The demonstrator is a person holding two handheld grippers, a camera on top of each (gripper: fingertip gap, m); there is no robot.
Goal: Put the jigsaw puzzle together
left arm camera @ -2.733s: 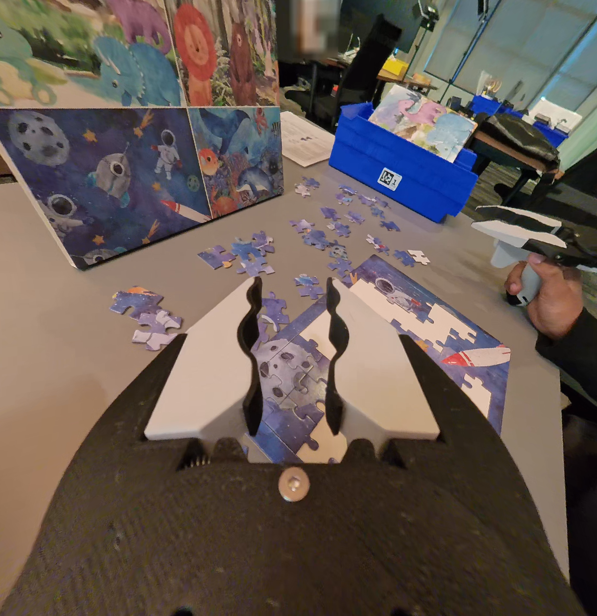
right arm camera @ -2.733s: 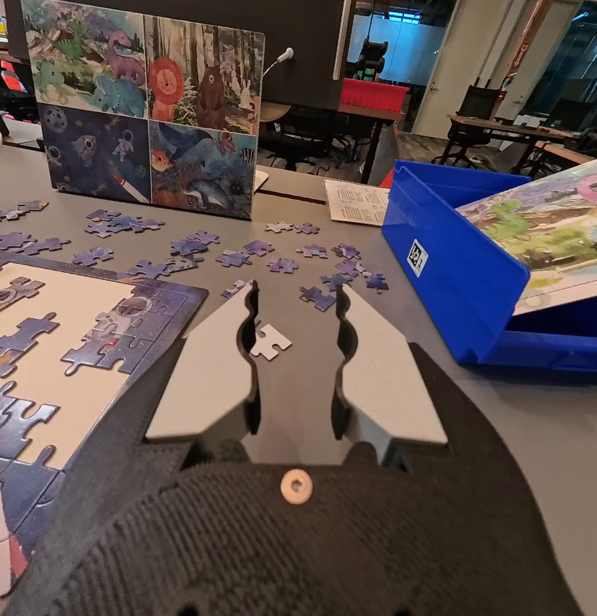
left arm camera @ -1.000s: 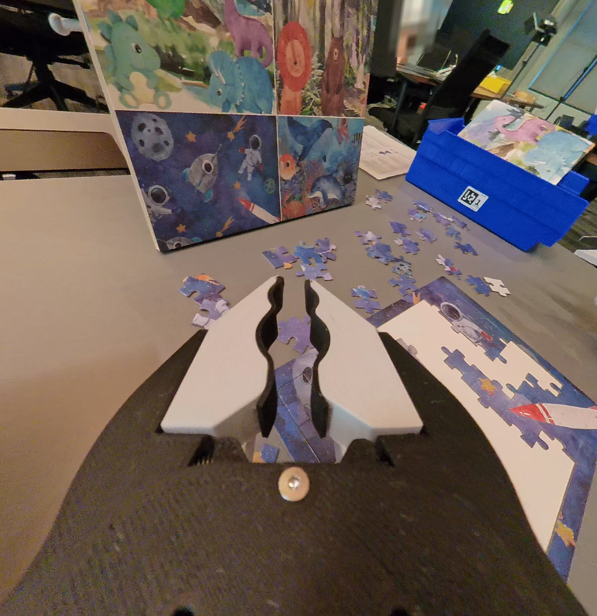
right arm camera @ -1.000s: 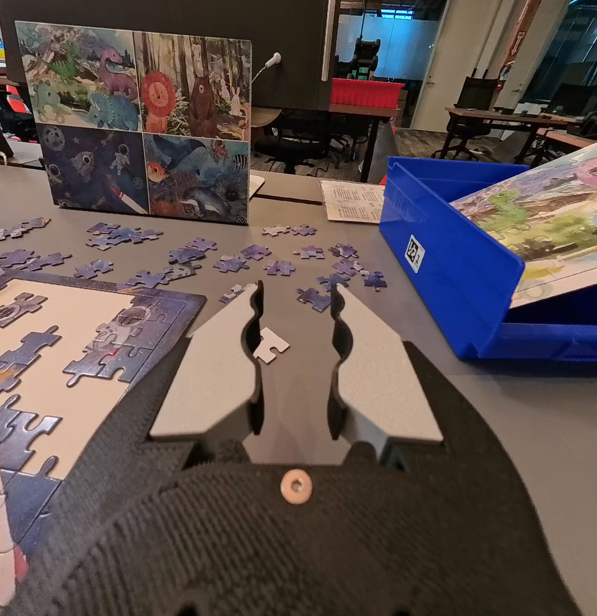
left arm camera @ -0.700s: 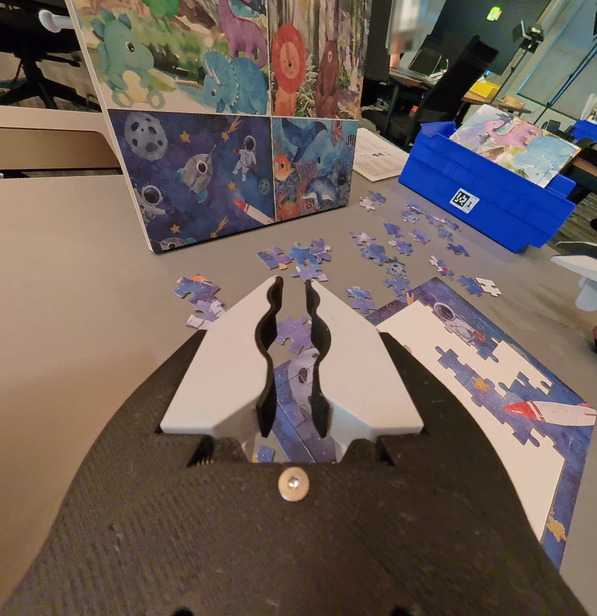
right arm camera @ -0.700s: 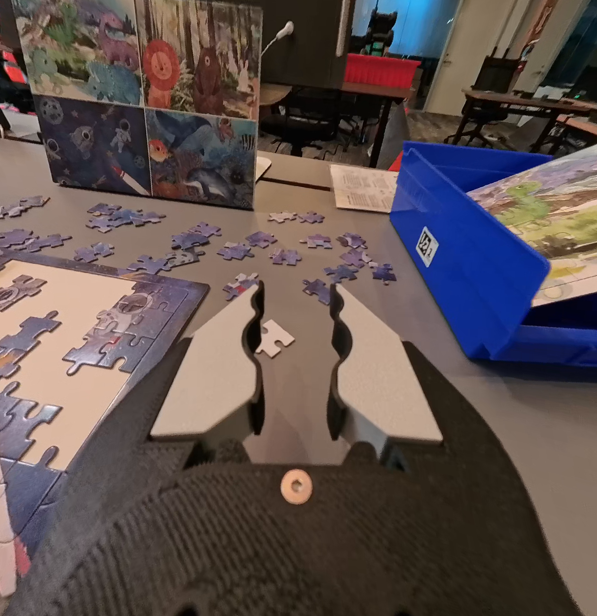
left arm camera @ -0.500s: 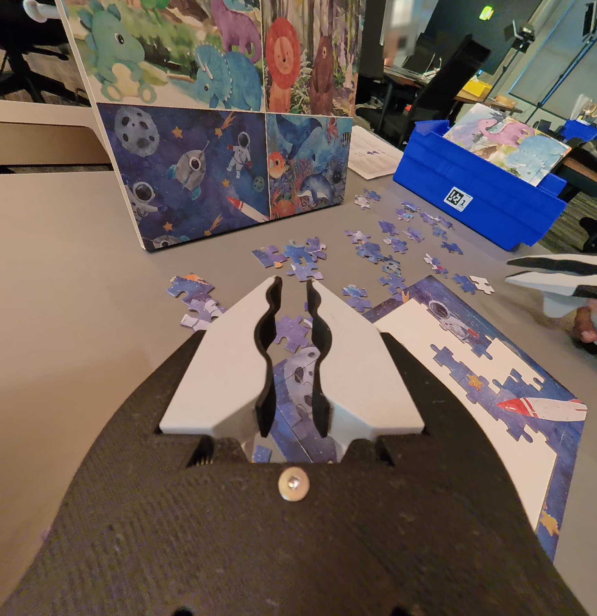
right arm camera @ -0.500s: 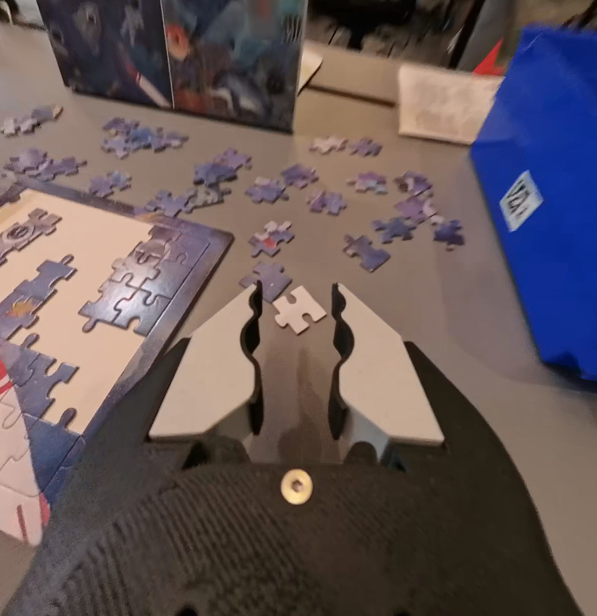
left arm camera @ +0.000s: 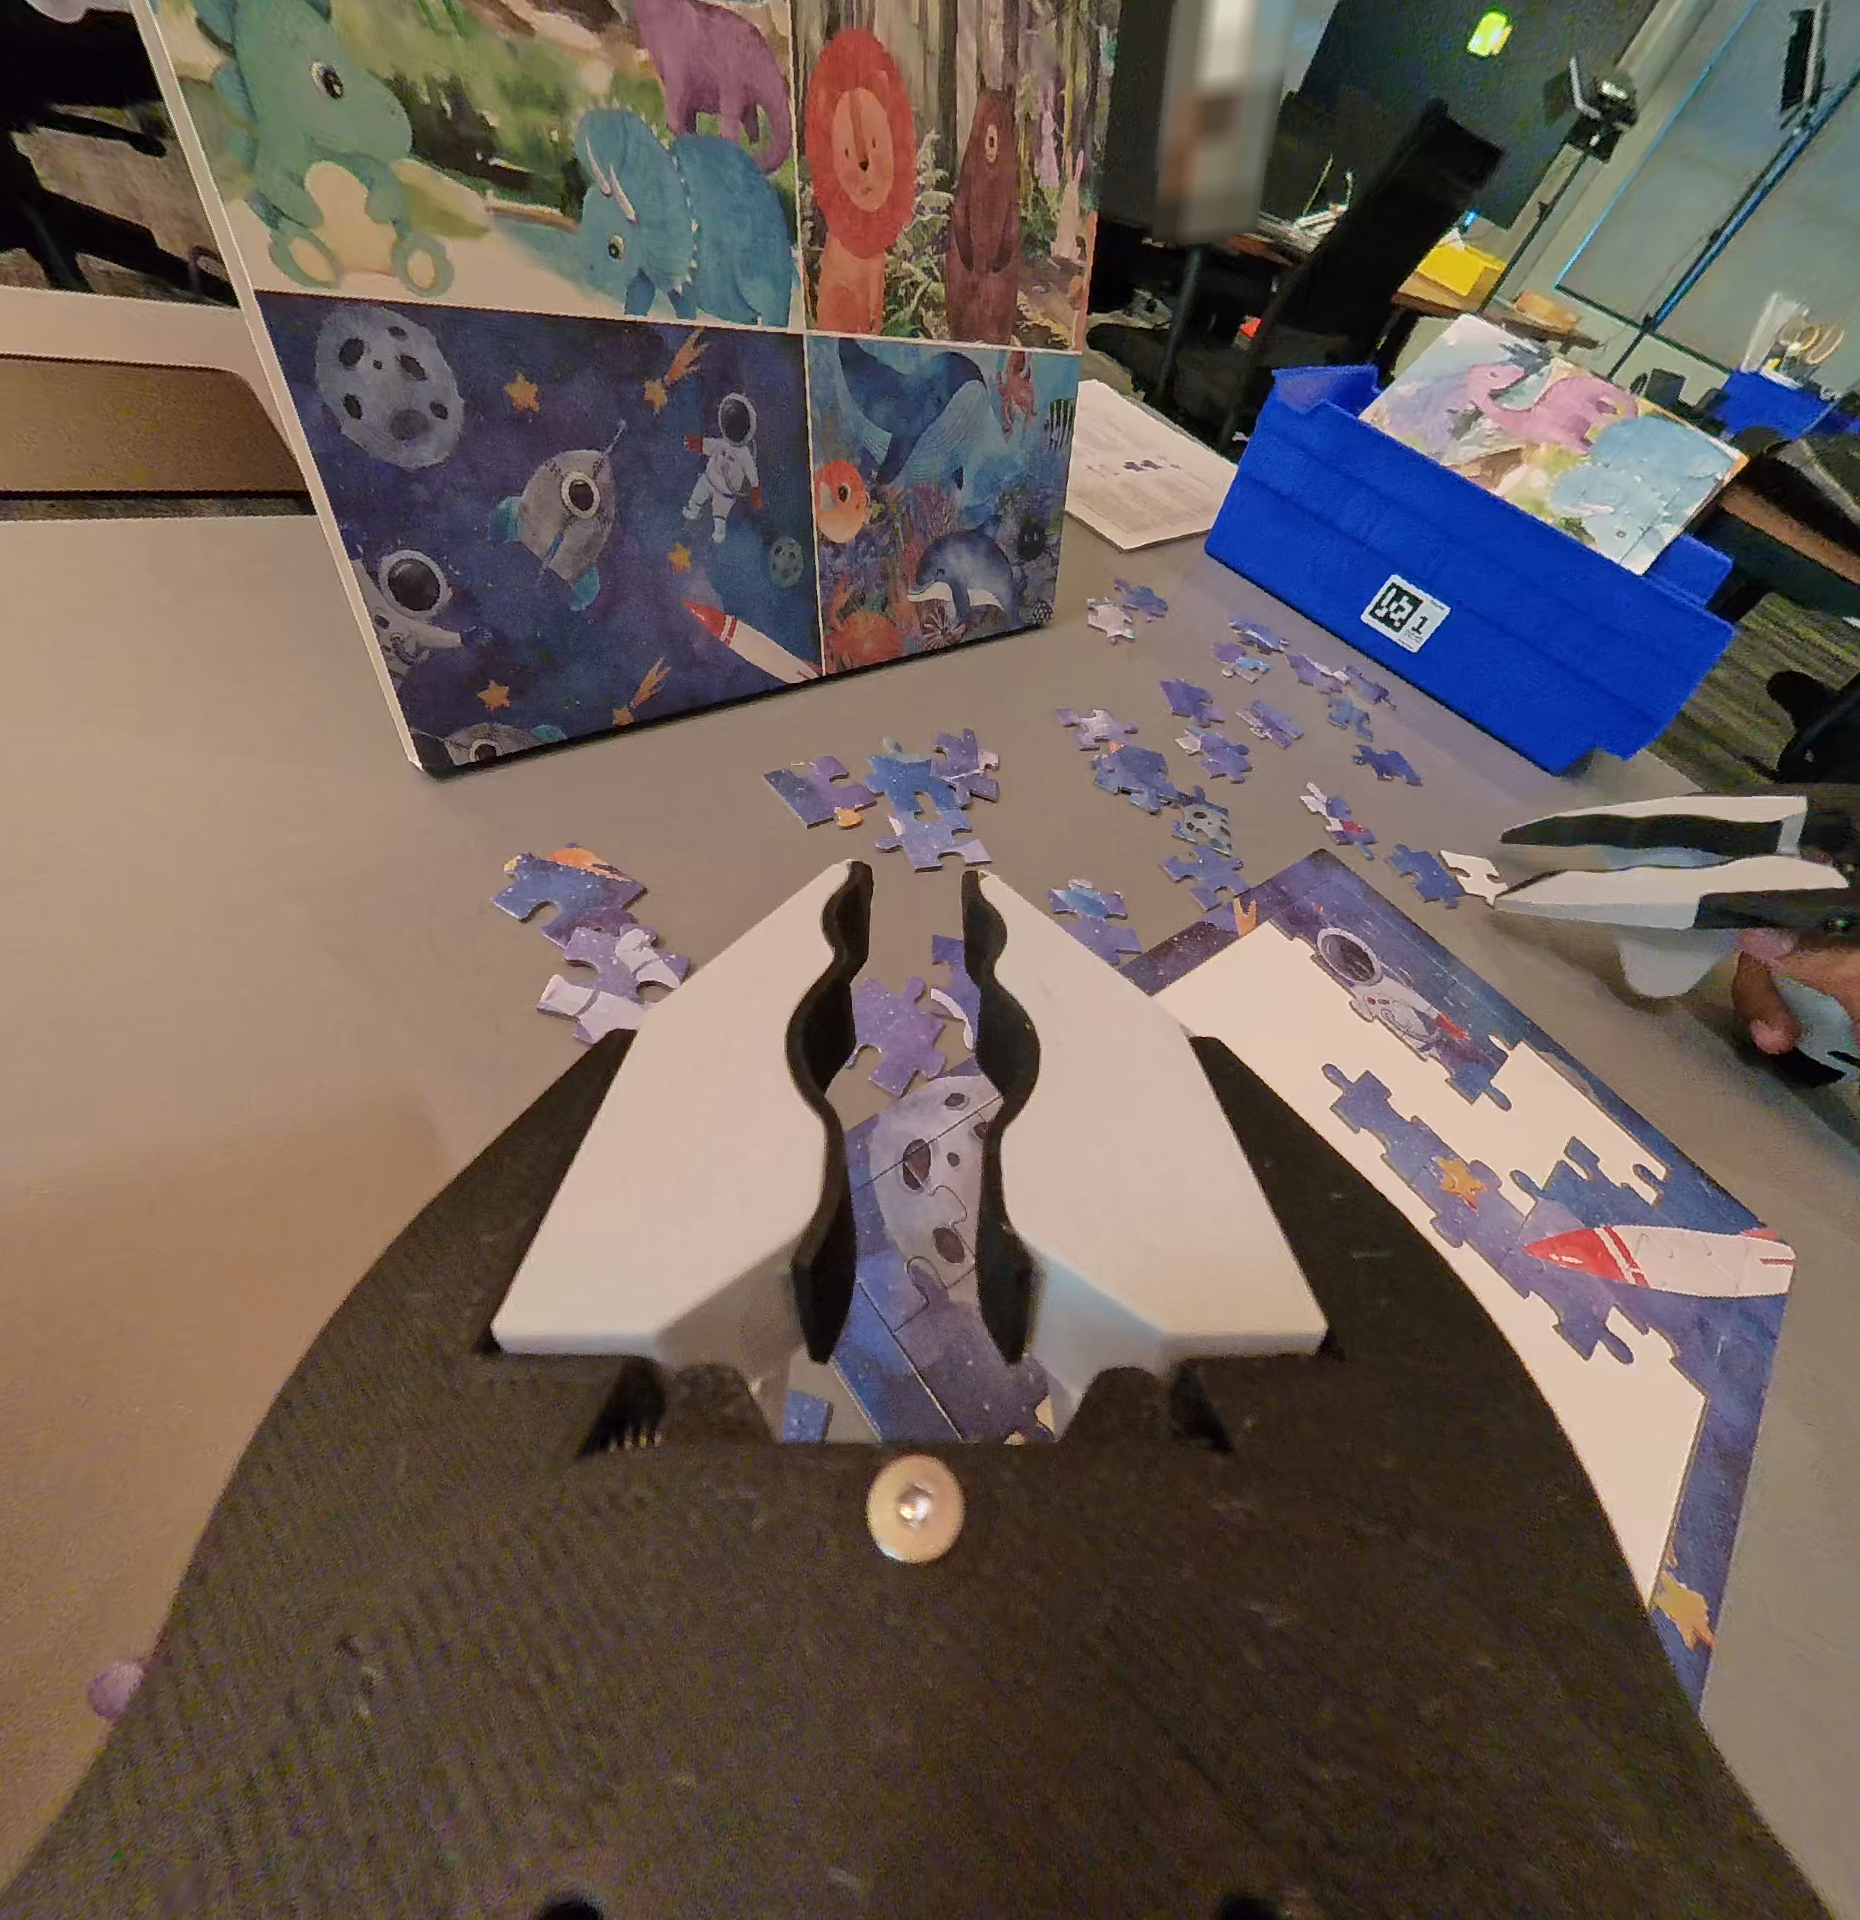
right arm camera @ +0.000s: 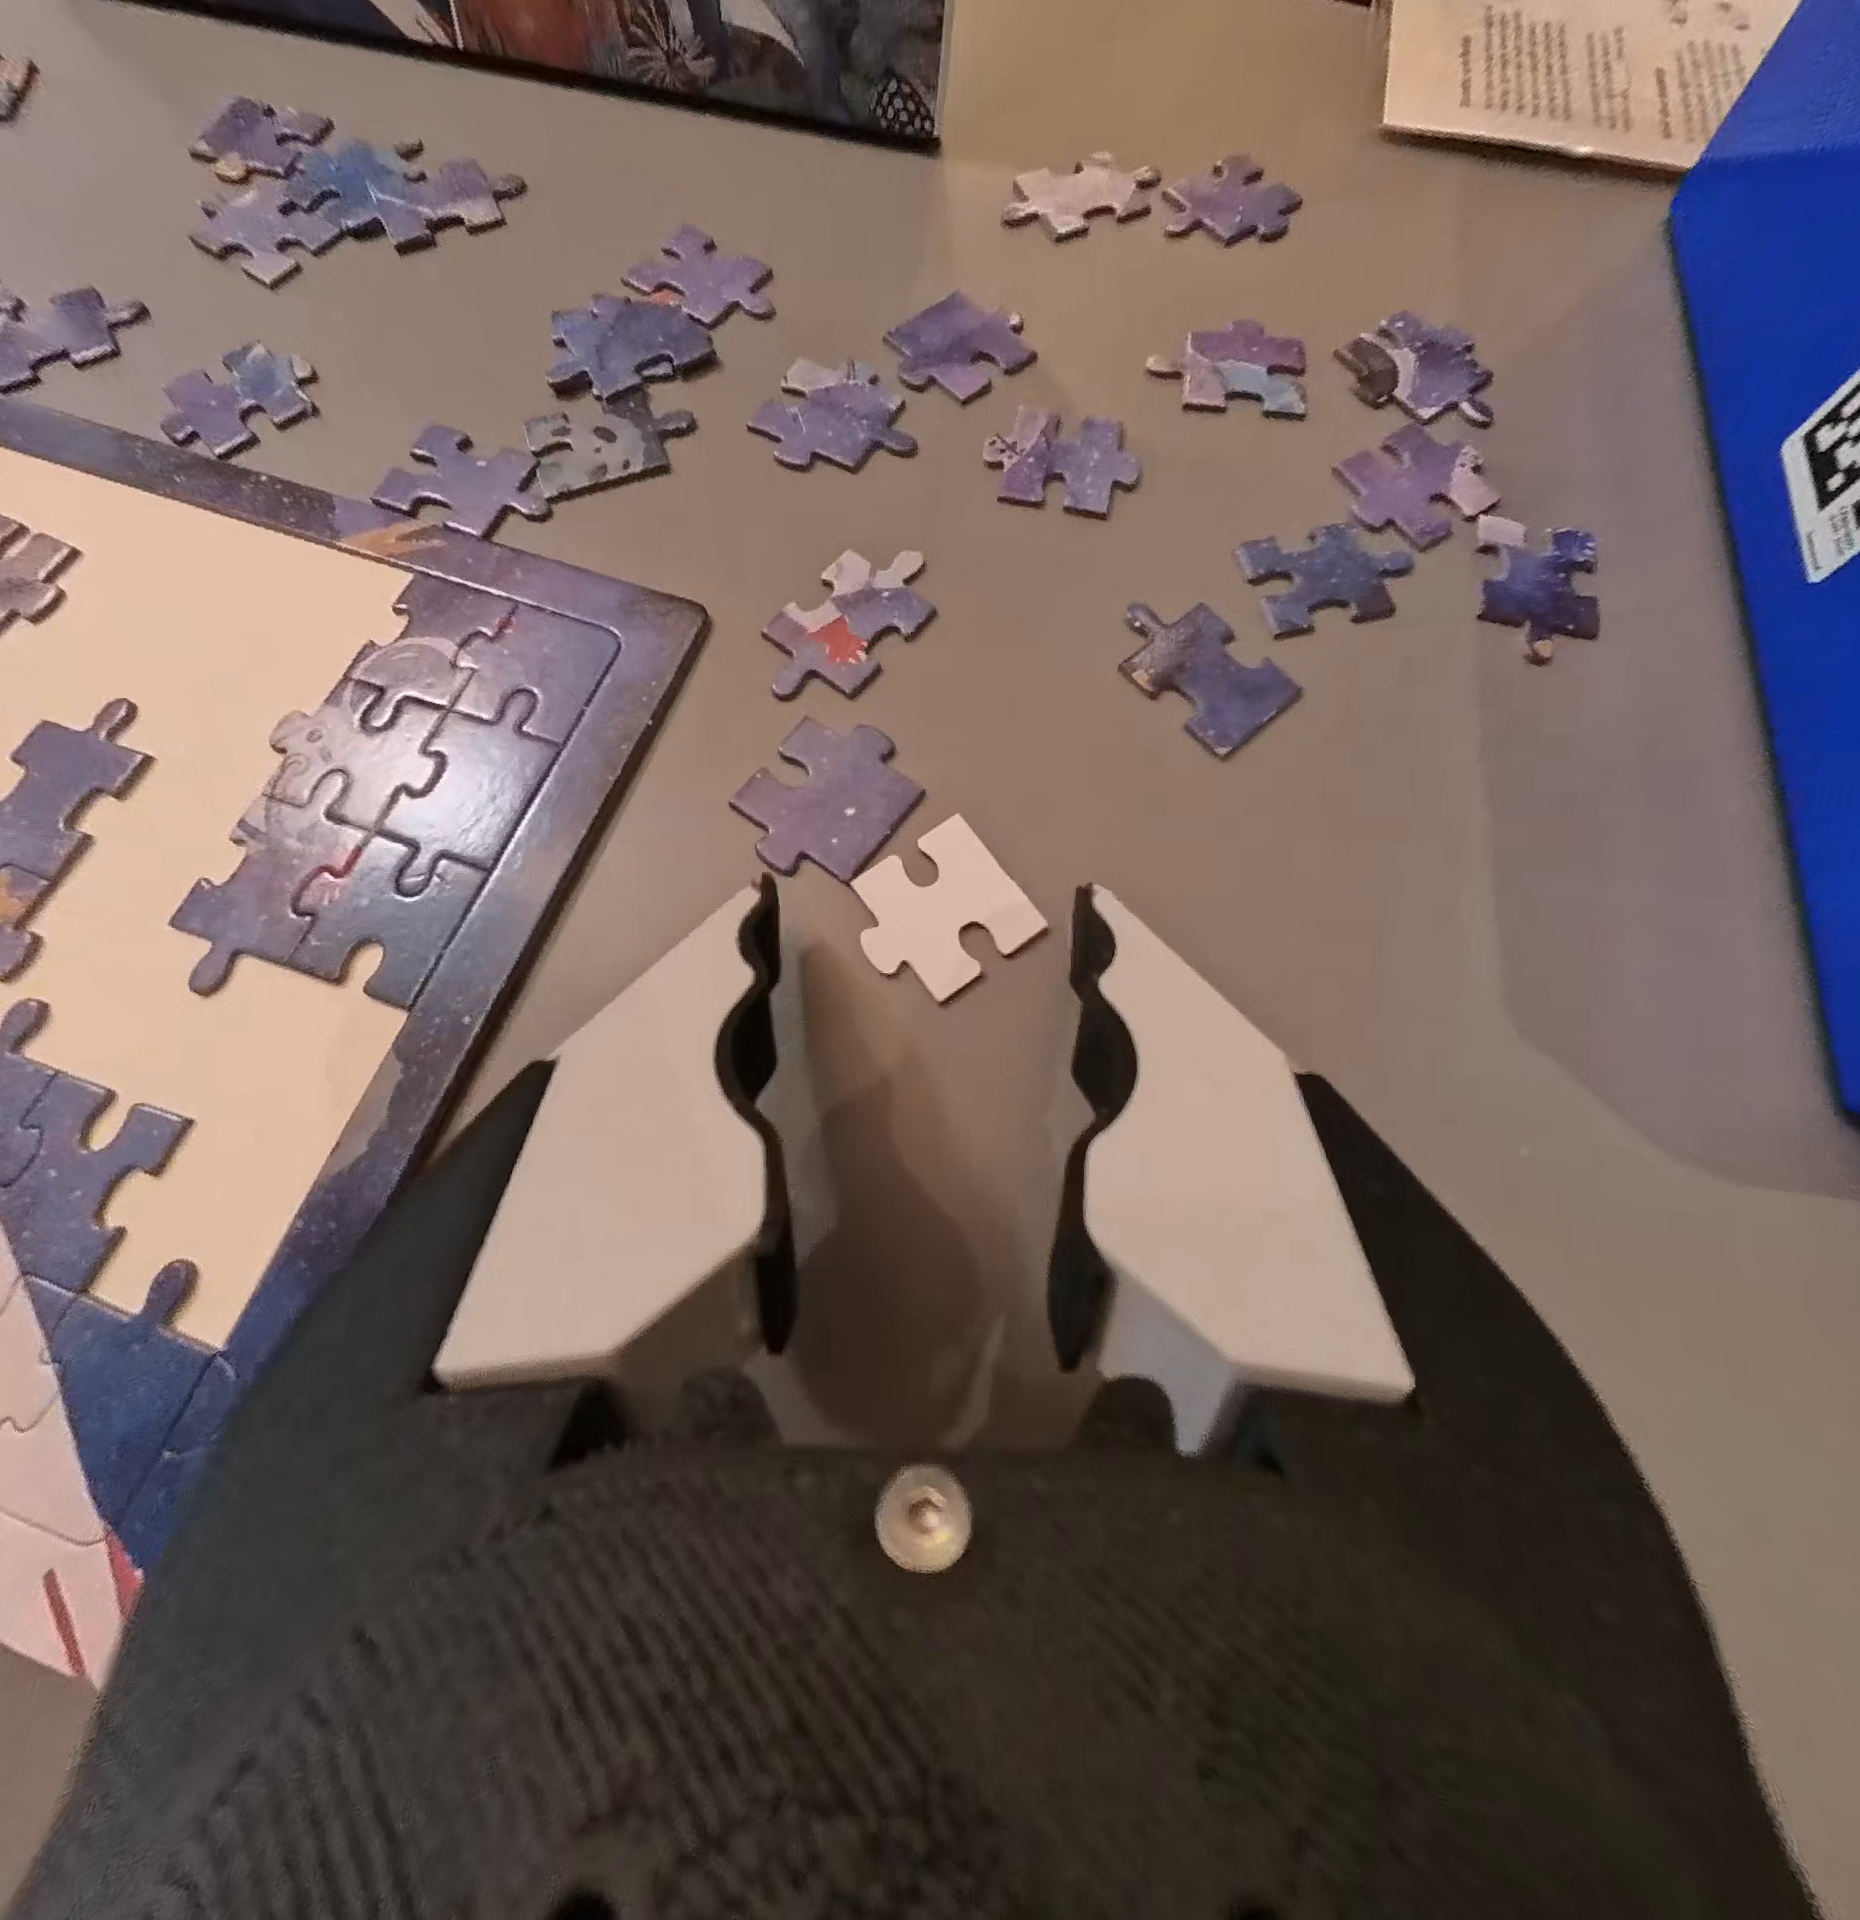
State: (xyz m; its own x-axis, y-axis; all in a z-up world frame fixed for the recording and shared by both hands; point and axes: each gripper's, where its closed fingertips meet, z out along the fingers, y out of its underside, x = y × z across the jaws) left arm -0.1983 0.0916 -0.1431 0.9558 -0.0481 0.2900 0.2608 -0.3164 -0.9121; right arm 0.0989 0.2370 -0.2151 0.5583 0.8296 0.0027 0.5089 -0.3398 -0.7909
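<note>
Right gripper spread around white puzzle piece on table — lower square, pinch edges. Left gripper narrowly parted, empty.

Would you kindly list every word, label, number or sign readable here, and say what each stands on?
White sticker on the blue bin: a square black-and-white code with small print, which I do not copy.
Paper sheet on the table: printed lines, too small to read.
Picture box, puzzle board, loose pieces: no writing shows.
</note>
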